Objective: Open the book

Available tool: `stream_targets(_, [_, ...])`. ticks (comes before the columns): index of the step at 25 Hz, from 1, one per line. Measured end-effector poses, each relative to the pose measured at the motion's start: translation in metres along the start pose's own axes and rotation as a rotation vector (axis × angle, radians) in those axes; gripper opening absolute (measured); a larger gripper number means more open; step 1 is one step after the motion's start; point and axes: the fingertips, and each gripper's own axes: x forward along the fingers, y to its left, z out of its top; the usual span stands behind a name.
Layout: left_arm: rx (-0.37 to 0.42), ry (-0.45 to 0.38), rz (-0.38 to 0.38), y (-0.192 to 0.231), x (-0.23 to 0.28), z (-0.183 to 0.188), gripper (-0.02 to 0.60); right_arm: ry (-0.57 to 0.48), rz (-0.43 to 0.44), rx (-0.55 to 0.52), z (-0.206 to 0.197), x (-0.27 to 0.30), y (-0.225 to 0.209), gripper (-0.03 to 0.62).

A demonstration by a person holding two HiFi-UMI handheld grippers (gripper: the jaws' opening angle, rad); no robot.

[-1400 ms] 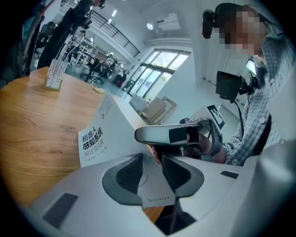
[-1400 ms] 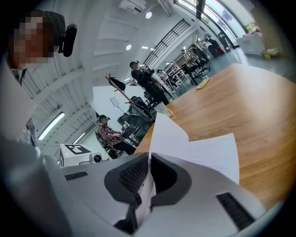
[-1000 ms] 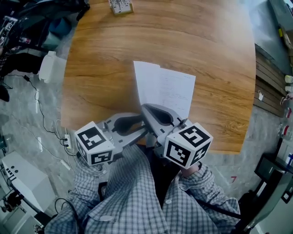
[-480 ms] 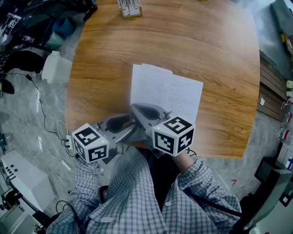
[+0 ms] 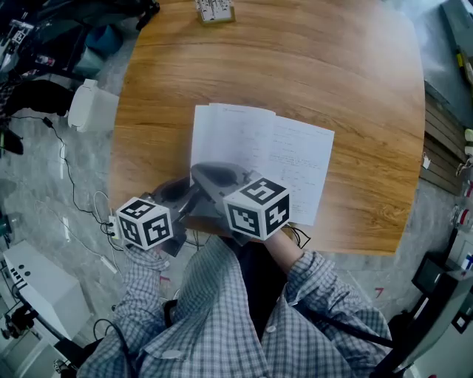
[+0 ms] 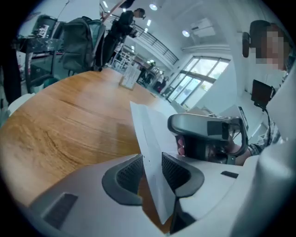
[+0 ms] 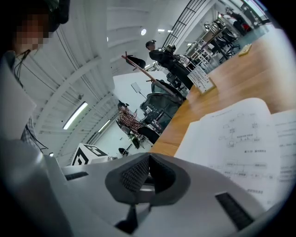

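Observation:
The book (image 5: 288,159) lies open on the wooden table (image 5: 332,74), white printed pages up. My left gripper (image 5: 185,194) is at the book's near left corner. In the left gripper view its jaws (image 6: 152,169) are shut on the edge of a white leaf (image 6: 149,134) that stands up between the ribbed pads. My right gripper (image 5: 209,175) lies over the book's near left page, jaws shut with nothing between them (image 7: 147,172). The open pages (image 7: 240,134) spread to its right. The right gripper's body (image 6: 203,134) shows just behind the held leaf.
A small card stand (image 5: 214,9) sits at the table's far edge. A white box (image 5: 89,107) and cables are on the floor at the left. Bags and chairs (image 6: 78,41) stand beyond the table. The near table edge runs under both grippers.
The book's left leaf has swung out leftward and the spread looks wider. Both grippers have shifted left and toward the near edge, the left one lower.

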Motion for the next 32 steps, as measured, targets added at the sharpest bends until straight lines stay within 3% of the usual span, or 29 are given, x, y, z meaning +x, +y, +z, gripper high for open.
stream_targets(2, [-0.04, -0.022, 0.051, 0.016, -0.003, -0.001, 0.135, -0.008, 0.007, 0.004, -0.001, 0.006, -0.001, 0.02])
stream_targets(5, [-0.031, -0.007, 0.121, 0.034, -0.009, -0.009, 0.135, -0.003, -0.003, 0.0, -0.005, 0.009, -0.004, 0.02])
stream_targets(10, [-0.076, -0.035, 0.172, 0.047, -0.024, -0.012, 0.135, 0.013, -0.033, -0.037, -0.01, -0.002, -0.01, 0.02])
stream_targets(14, [-0.005, -0.118, 0.189, 0.033, -0.027, 0.01, 0.069, -0.015, -0.081, -0.034, -0.01, -0.026, -0.021, 0.02])
stream_targets(19, [0.073, -0.19, 0.147, -0.005, -0.01, 0.035, 0.026, -0.084, -0.189, -0.066, 0.002, -0.069, -0.036, 0.02])
stream_targets(25, [0.219, -0.19, 0.053, -0.074, 0.027, 0.05, 0.011, -0.213, -0.356, -0.155, 0.032, -0.137, -0.046, 0.02])
stream_targets(32, [0.295, -0.297, -0.087, -0.163, 0.027, 0.093, 0.011, -0.31, -0.503, -0.31, 0.074, -0.214, -0.031, 0.02])
